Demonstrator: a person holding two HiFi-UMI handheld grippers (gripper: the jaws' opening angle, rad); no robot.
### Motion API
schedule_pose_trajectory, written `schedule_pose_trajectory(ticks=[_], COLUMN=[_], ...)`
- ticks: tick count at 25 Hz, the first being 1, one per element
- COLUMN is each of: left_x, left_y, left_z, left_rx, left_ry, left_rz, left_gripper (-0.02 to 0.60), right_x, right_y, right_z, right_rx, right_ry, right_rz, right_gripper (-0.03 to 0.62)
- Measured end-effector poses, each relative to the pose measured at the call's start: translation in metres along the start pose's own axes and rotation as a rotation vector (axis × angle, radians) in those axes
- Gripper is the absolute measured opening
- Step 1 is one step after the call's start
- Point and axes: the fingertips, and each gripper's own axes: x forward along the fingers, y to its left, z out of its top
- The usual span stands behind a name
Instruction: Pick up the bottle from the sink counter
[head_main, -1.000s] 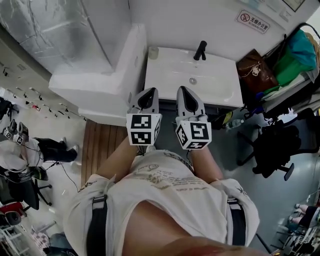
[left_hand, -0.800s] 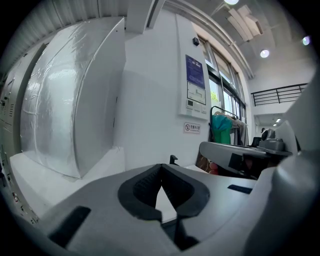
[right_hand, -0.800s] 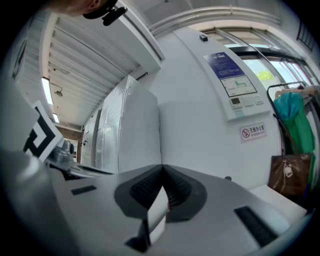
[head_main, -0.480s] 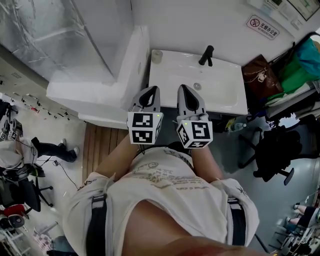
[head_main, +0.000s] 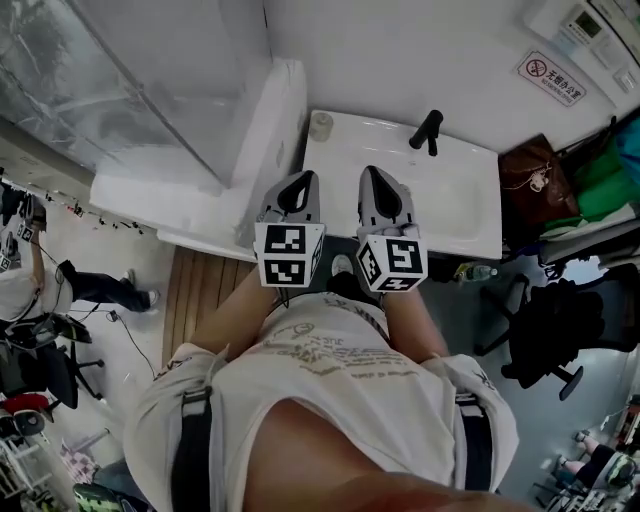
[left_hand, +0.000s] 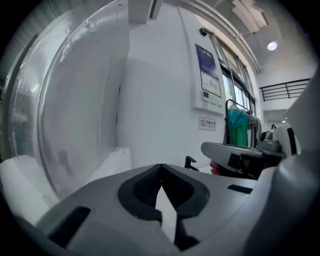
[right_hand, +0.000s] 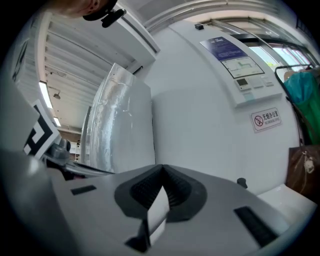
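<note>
In the head view a small pale bottle (head_main: 321, 125) stands upright at the back left corner of the white sink counter (head_main: 470, 235). Both grippers are held side by side in front of my body, short of the counter's near edge. My left gripper (head_main: 300, 182) points at the counter's left end and is shut with nothing in it; its jaw tips meet (left_hand: 161, 166) in the left gripper view. My right gripper (head_main: 372, 175) is over the counter's front edge, also shut and empty, its jaws closed (right_hand: 162, 168) in the right gripper view. Neither gripper view shows the bottle.
A black faucet (head_main: 428, 130) stands at the back of the basin. A white ledge (head_main: 260, 160) and glass shower screen (head_main: 120, 80) lie left of the counter. A brown bag (head_main: 535, 180), clothes and a black chair (head_main: 565, 310) crowd the right. A wooden mat (head_main: 205, 290) lies below.
The sink counter and bottle have shifted down and right in the head view as I come closer. Both grippers stay shut side by side.
</note>
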Motion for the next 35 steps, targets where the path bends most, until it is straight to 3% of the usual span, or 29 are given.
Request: schedule_pose_trajectory(ticks=[8, 19, 22, 26, 31, 35], left_x=[0.058, 0.117, 0.127, 0.131, 0.13, 0.129], left_y=[0.016, 0.042, 0.049, 0.061, 0.07, 0.073], left_z=[0.022, 0.017, 0.012, 0.004, -0.009, -0.018], left_rx=[-0.01, -0.053, -0.063, -0.079, -0.093, -0.101], left_ry=[-0.014, 0.045, 0.063, 0.09, 0.121, 0.144], left_rz=[0.079, 0.224, 0.258, 0.301, 0.346, 0.36], left_gripper=[0.02, 0.02, 0.02, 0.02, 0.02, 0.02], right_x=[0.067, 0.145, 0.164, 0.186, 0.21, 0.227], right_y=[-0.035, -0.07, -0.069, -0.061, -0.051, -0.05], right_z=[-0.004, -0.043, -0.064, -0.096, -0.123, -0.152], right_rx=[0.004, 0.024, 0.027, 0.013, -0.017, -0.014], right_ry=[0.013, 0.044, 0.06, 0.105, 0.097, 0.161], right_rz=[0.1, 0.214, 0.282, 0.344, 0.388, 0.384], right_gripper=[0.025, 0.031, 0.165, 0.264, 0.341, 0.356])
